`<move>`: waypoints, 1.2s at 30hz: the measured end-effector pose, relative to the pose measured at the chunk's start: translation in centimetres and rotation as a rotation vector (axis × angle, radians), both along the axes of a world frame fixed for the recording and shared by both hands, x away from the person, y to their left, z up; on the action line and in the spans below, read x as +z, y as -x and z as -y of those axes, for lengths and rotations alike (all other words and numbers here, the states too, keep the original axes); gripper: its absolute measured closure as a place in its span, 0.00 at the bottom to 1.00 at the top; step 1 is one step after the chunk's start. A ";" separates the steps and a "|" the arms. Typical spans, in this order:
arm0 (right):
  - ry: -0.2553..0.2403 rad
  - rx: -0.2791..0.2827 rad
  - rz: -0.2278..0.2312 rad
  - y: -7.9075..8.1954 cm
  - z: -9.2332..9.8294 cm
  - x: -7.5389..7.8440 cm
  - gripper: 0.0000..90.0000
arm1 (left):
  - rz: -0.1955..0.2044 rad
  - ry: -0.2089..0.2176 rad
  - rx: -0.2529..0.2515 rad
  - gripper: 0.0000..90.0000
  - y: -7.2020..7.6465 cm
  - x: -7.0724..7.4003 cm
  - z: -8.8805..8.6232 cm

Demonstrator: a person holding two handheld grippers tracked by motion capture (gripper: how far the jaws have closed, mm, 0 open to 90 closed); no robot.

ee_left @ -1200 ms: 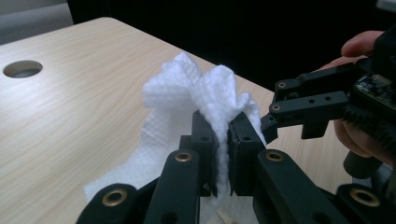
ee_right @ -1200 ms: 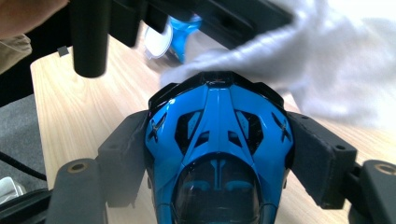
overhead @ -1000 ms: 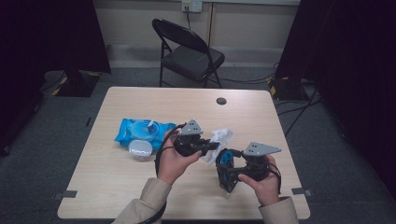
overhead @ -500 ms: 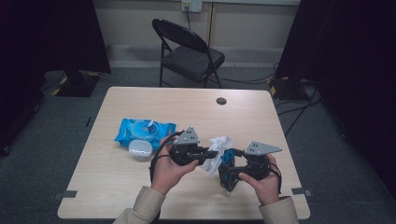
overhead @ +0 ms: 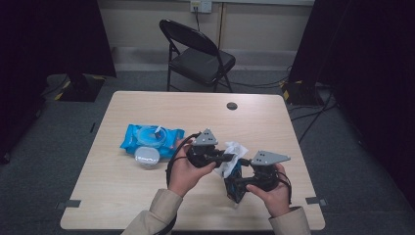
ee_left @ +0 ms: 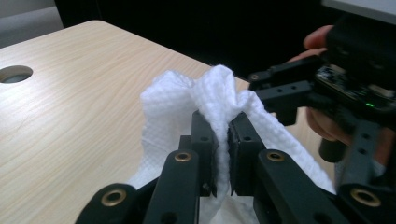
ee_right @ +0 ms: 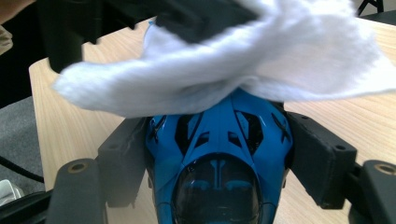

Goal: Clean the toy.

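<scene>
My left gripper (ee_left: 223,126) is shut on a bunched white wipe (ee_left: 177,100), which sticks up between its pads. My right gripper (ee_right: 219,135) is shut on a glossy blue toy car (ee_right: 219,154), one jaw on each side of the body. The wipe (ee_right: 261,60) lies over the far end of the car. In the high view the left gripper (overhead: 230,157) points right, toward the right gripper (overhead: 235,185). There the wipe (overhead: 234,152) sits on top of the car (overhead: 236,177), just above the table's near right part.
A blue pack of wipes (overhead: 147,139) lies left of the hands, with a round white lid (overhead: 147,156) in front of it. The light wood table (overhead: 122,196) has a cable hole (overhead: 232,105) near its far edge. A black folding chair (overhead: 198,54) stands beyond.
The left gripper has shifted slightly right and down with the wipe, bringing it down onto the car. The right gripper has kept still.
</scene>
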State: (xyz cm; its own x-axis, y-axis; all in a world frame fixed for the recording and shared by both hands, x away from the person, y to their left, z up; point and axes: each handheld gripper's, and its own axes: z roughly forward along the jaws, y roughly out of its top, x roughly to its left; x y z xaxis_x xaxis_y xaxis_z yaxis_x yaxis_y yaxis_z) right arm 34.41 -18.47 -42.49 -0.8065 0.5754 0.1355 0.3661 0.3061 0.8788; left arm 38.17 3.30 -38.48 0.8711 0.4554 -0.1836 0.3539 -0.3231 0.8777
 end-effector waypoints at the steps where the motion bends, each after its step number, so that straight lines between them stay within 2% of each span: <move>1: 0.002 0.001 0.004 0.1 -0.1 0.0 0.30 | 0.000 -0.003 0.004 0.92 -0.2 -0.1 0.0; 5: -0.001 0.027 0.004 0.3 -0.5 0.3 0.30 | -0.014 0.014 0.043 0.92 -0.8 -0.7 -0.2; 7: -0.010 0.024 0.005 0.3 -0.5 0.4 0.30 | -0.018 0.015 0.090 0.94 -1.0 -1.0 -0.8; 12: -0.026 0.004 0.010 0.1 0.3 0.6 0.30 | -0.032 0.005 0.108 0.94 -1.1 -1.4 -1.9; 19: -0.031 0.003 0.004 0.1 0.3 0.5 0.30 | -0.036 0.027 0.079 0.94 -0.9 -1.4 -1.7; 23: -0.029 0.008 0.010 0.2 0.2 0.6 0.30 | -0.035 0.026 0.051 0.95 -0.8 -1.3 -0.8; 26: -0.028 0.013 0.010 0.2 0.1 0.5 0.30 | -0.035 0.009 0.039 0.95 -0.8 -1.4 -0.3; 32: -0.031 0.018 0.011 0.3 0.1 0.6 0.30 | -0.049 -0.019 0.046 0.94 -1.0 -2.2 0.1; 36: -0.029 0.012 0.010 0.2 0.2 0.6 0.30 | -0.052 -0.005 0.061 0.94 -1.1 -2.3 -0.6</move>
